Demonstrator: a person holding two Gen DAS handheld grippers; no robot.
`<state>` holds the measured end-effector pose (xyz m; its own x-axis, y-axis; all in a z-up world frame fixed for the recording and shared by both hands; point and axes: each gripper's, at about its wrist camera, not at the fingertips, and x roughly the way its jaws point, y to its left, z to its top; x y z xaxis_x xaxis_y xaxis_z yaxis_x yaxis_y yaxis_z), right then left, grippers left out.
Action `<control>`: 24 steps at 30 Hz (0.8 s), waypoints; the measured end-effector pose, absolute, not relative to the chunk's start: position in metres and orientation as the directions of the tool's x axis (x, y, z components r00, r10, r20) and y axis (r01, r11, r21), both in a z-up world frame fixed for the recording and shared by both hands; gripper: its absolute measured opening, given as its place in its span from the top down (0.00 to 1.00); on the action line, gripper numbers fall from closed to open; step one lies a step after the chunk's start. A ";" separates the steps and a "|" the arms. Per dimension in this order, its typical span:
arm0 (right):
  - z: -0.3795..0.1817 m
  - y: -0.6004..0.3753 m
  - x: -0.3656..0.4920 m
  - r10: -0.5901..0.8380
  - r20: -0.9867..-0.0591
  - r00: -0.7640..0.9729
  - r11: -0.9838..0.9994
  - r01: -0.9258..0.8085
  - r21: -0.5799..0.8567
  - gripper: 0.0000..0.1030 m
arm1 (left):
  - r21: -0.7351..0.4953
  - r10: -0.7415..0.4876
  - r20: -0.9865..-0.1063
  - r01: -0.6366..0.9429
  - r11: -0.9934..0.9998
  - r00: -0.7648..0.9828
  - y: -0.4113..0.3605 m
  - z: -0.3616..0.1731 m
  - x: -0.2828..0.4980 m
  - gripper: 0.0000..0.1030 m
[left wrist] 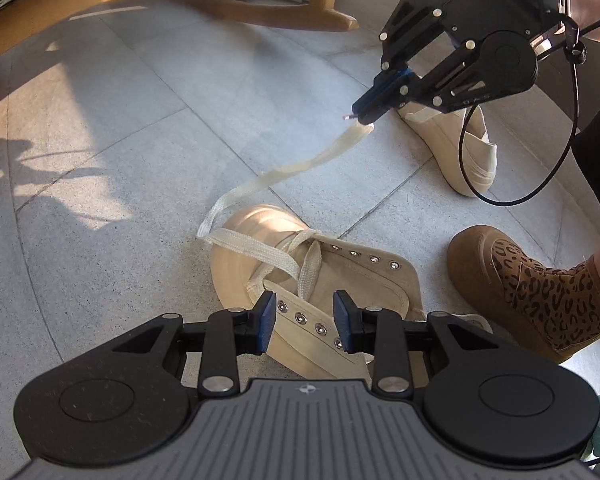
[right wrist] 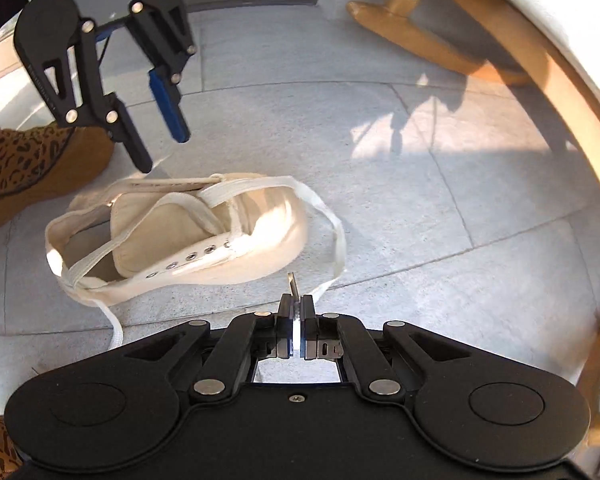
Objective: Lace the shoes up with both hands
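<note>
Left wrist view: two cream shoes (left wrist: pixel 320 280), two tongs (left wrist: pixel 305 318).

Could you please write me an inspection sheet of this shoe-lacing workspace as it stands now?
Surface: grey tiled floor, patches of sunlight and shadow.
Job's things: cream shoe on the floor, only its lowest eyelets laced; lace runs from its toe end up to the right gripper. A second cream shoe lies beyond.
Clutter: nothing seen.
Grippers: left gripper open, fingers either side of the shoe's eyelet flap, above it; right gripper shut on the lace near its tip.
Cables: black cable loops down from the right gripper.
Surroundings: wooden chair frame; person's leopard-print boot beside the shoe.
</note>
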<state>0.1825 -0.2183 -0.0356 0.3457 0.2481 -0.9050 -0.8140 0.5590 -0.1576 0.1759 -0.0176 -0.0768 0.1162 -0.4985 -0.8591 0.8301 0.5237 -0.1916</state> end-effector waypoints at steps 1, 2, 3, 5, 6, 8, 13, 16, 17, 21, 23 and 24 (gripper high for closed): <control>-0.019 -0.230 0.185 0.240 -0.891 0.386 0.622 -0.766 -0.164 0.99 | -0.197 -0.504 -0.857 0.832 0.519 0.111 -0.018 -0.077 0.176 0.71; -0.003 -0.241 0.188 0.231 -0.877 0.421 0.676 -0.718 -0.167 0.99 | -0.206 -0.511 -0.853 0.833 0.514 0.105 -0.019 -0.077 0.177 0.71; 0.008 -0.250 0.190 0.222 -0.868 0.445 0.714 -0.680 -0.166 0.99 | -0.214 -0.519 -0.849 0.834 0.509 0.099 -0.020 -0.077 0.177 0.71; 0.028 -0.264 0.193 0.207 -0.855 0.476 0.769 -0.619 -0.158 0.99 | -0.217 -0.521 -0.848 0.838 0.501 0.092 -0.023 -0.078 0.177 0.71; 0.041 -0.272 0.192 0.196 -0.847 0.494 0.797 -0.583 -0.156 0.99 | -0.216 -0.520 -0.849 0.838 0.500 0.091 -0.024 -0.079 0.176 0.71; 0.062 -0.282 0.188 0.165 -0.833 0.527 0.828 -0.533 -0.173 0.99 | -0.217 -0.510 -0.857 0.840 0.496 0.079 -0.028 -0.084 0.174 0.71; 0.101 -0.300 0.179 0.081 -0.793 0.604 0.864 -0.439 -0.246 0.99 | -0.233 -0.505 -0.861 0.842 0.487 0.053 -0.030 -0.092 0.168 0.71; 0.120 -0.311 0.175 0.035 -0.780 0.625 0.880 -0.389 -0.272 0.99 | -0.239 -0.504 -0.862 0.845 0.478 0.041 -0.032 -0.096 0.166 0.71; 0.124 -0.313 0.175 0.021 -0.778 0.628 0.882 -0.378 -0.281 0.99 | -0.240 -0.504 -0.863 0.846 0.477 0.039 -0.033 -0.097 0.165 0.71; 0.139 -0.322 0.174 -0.057 -0.764 0.642 0.883 -0.325 -0.339 1.00 | -0.246 -0.506 -0.862 0.842 0.479 0.036 -0.034 -0.099 0.165 0.71; 0.145 -0.329 0.173 -0.106 -0.753 0.650 0.887 -0.280 -0.368 1.00 | -0.246 -0.504 -0.863 0.841 0.482 0.037 -0.033 -0.099 0.165 0.71; 0.147 -0.333 0.173 -0.126 -0.747 0.652 0.891 -0.257 -0.375 1.00 | -0.246 -0.503 -0.864 0.840 0.483 0.037 -0.033 -0.100 0.165 0.71</control>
